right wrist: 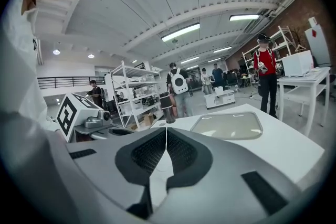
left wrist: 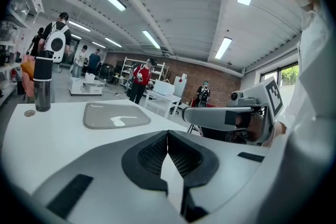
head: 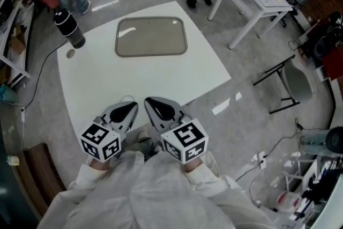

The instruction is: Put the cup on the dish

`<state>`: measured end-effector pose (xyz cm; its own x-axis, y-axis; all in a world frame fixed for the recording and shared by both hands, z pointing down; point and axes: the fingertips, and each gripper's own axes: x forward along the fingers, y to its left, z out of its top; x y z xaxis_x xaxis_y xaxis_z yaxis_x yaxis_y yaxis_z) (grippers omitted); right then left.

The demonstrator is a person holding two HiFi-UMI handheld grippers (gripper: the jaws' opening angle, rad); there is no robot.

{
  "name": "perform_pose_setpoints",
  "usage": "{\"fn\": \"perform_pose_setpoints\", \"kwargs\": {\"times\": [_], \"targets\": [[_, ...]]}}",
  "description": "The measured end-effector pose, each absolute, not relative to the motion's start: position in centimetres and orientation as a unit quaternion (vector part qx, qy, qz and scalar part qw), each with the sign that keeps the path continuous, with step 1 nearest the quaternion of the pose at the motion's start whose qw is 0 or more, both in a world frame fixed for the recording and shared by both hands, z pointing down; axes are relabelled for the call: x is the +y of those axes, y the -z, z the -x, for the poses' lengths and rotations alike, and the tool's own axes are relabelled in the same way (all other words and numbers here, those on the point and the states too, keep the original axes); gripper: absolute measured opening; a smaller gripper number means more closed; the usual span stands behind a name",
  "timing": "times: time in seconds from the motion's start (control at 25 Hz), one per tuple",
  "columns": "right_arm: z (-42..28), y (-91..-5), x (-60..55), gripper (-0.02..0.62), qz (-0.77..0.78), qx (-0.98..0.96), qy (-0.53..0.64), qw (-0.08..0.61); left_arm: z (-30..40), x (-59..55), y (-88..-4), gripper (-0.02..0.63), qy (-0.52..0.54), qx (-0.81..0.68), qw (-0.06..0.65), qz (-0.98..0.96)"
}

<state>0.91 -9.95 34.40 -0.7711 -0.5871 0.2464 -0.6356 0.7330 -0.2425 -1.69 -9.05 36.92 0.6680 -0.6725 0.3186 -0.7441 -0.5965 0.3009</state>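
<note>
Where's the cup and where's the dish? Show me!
cup [head: 70, 30], head view, on the middle of its dark side.
dish [head: 151, 36], head view, on its bare flat middle.

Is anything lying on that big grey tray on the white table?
Nothing: the tray shows only glare. The dark cup stands apart near the table's corner. No part of it is covered.

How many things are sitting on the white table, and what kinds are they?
Cup, dark with a black lid: 1
Dish, flat and grey: 1
Small round disc beside the cup: 1
Total: 3
</note>
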Motion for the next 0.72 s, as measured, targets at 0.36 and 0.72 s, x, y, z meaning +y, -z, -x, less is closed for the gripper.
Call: {"fn": "perform_pose_setpoints", "kwargs": {"times": [0.36, 0.72], "targets": [[1.3, -34.9, -12.6, 0.014, -0.344, -0.922, -0.163, 0.072, 4.0, -12.2, -37.1, 0.009, -0.090, -0.389, 0.203, -0.894], [2.4, -35.6, -14.6, 0.015, -0.366, -0.911, -0.179, 0.064, 5.1, -13.8, -37.7, 0.009, -0.101, -0.363, 0.206, -0.903]]}}
